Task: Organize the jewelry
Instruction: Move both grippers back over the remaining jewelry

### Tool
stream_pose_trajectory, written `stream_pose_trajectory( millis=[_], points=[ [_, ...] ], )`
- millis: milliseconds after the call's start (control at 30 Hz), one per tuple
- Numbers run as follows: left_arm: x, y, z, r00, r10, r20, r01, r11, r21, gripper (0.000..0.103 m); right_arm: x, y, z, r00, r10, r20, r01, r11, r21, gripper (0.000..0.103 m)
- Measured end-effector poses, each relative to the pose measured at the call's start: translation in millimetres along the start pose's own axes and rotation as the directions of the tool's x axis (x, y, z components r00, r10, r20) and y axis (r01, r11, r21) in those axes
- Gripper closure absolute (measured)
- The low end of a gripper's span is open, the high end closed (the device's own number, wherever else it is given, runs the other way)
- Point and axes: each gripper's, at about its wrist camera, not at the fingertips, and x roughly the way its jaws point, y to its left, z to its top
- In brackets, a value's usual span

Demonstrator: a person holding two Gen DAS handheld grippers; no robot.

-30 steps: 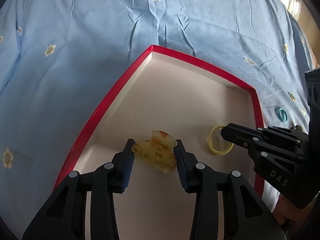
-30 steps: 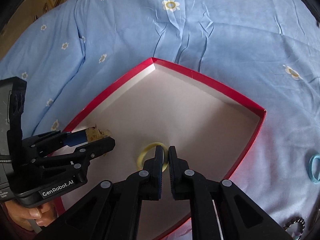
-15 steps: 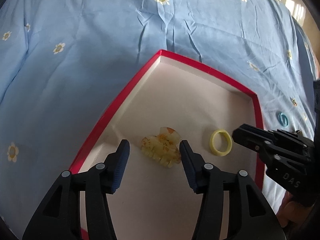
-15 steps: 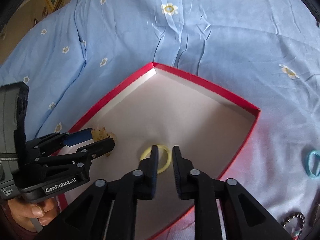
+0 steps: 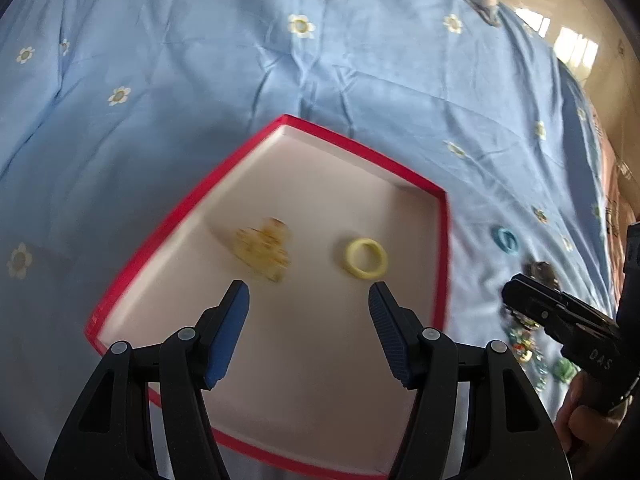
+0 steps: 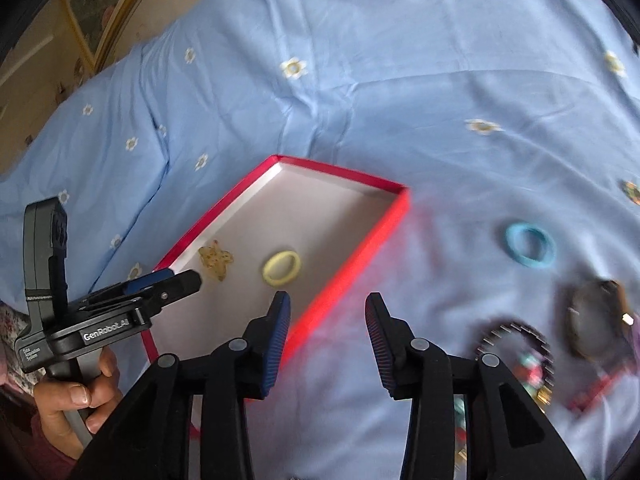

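Note:
A red-rimmed box [image 5: 188,212] [image 6: 352,268] with a pale floor lies on the blue bedspread. In it lie a yellow speckled hair claw [image 5: 262,254] [image 6: 216,260] and a yellow ring [image 5: 366,259] [image 6: 281,267], apart from each other. My left gripper [image 5: 308,300] is open and empty above the box's near part, behind both items; it also shows in the right wrist view [image 6: 188,280]. My right gripper [image 6: 326,308] is open and empty over the box's right rim and the bedspread; its body shows in the left wrist view [image 5: 560,320].
To the right of the box on the bedspread lie a blue hair tie [image 6: 530,245] [image 5: 505,240], a dark oval piece [image 6: 592,324], a beaded bracelet [image 6: 520,340] and small colourful bits [image 5: 528,348]. A floor and framed picture edge [image 6: 92,12] lie beyond the bed.
The left gripper opened, let go of the hair claw and drew back. The right gripper opened, left the yellow ring in the box, and moved back and to the right.

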Motion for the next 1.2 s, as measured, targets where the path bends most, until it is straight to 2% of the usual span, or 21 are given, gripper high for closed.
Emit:
stream_pose_trajectory(
  millis=[500, 867, 1200],
  points=[
    [-15.7, -63.8, -23.1, 0.994, -0.106, -0.031, 0.108, 0.991, 0.083, 0.041, -74.7, -54.3, -33.4, 0.992, -0.109, 0.064, 0.103, 0.990, 0.096, 0.061],
    [-9.2, -93.9, -32.3, 0.988, -0.140, -0.069, 0.148, 0.981, 0.124, 0.041, -109.9, -92.1, -54.0, 0.980, -0.180, 0.080, 0.165, 0.973, 0.161, 0.060],
    [5.1, -123.7, -31.5, 0.983, -0.154, -0.102, 0.170, 0.970, 0.172, 0.041, -125.3, -124.2, -63.5, 0.970, -0.228, 0.082, 0.206, 0.954, 0.217, 0.060]
  ],
)
